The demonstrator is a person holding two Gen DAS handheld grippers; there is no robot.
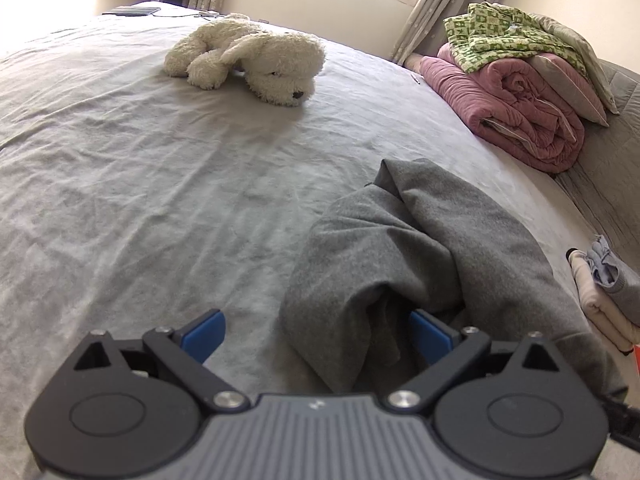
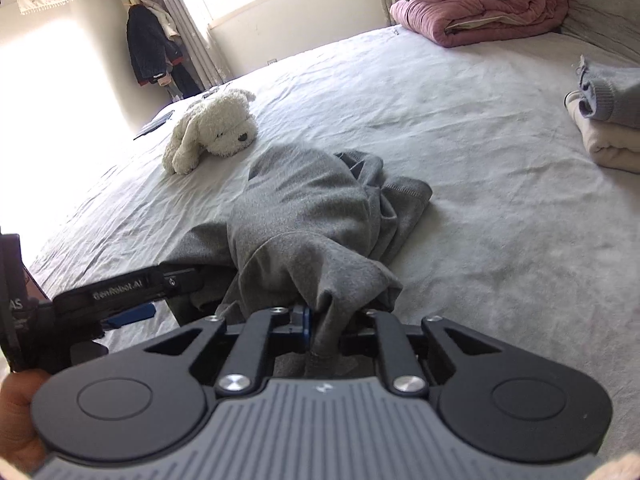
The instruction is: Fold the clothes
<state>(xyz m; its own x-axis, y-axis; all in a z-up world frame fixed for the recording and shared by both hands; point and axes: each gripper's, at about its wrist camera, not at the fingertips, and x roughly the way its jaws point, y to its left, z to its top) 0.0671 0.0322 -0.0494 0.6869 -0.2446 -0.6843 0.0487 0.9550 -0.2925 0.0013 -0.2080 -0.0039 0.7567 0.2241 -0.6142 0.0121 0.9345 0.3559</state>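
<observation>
A grey garment [image 2: 312, 216] is bunched on the bed [image 1: 140, 168], nearer than the plush dog [image 1: 256, 60]. The right claw [image 2: 324, 320] is clamped on it; the left claw [image 1: 316, 332] is spread, seemingly straddling a fold.

A wide stretch of bare grey bedsheet [image 1: 140, 200] lies open left of the crumpled grey garment [image 1: 420, 248]; a plush dog [image 1: 256, 60], rolled pink quilt [image 1: 516, 108] and folded stack [image 2: 608, 128] hem the far and right sides.
</observation>
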